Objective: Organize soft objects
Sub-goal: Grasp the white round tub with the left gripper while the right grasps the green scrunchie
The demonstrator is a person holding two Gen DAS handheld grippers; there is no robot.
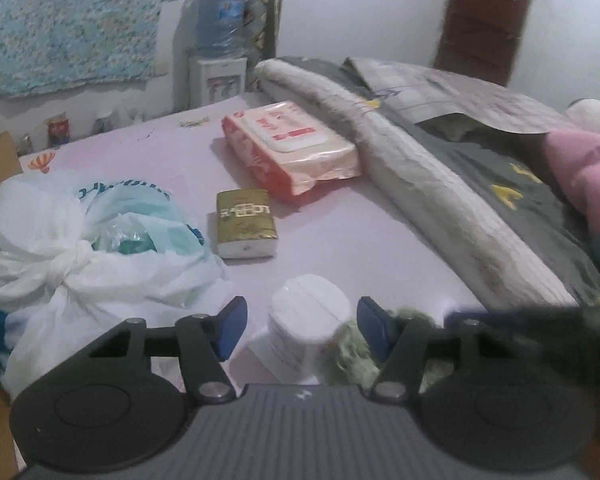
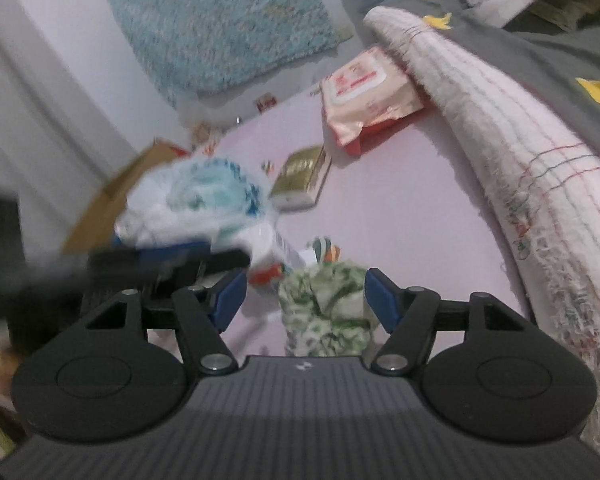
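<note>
White roll of cotton pads [image 1: 306,322] is standing upright on the bed [image 1: 364,236], between the left gripper [image 1: 300,330] fingers, spread, not touching | green cloth [image 2: 326,304] is lying between the right gripper [image 2: 304,300] fingers, spread, contact unclear | each hand nearest its own item

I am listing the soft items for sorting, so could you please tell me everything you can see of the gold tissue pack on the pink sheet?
The gold tissue pack is a small rectangular soft pack in shiny gold wrap with pale lettering on top and a white end face towards the left wrist camera. It lies flat and looks unopened on the pink sheet, between the knotted plastic bag and the red-and-white wipes pack, apart from both. No gripper touches it.
</note>
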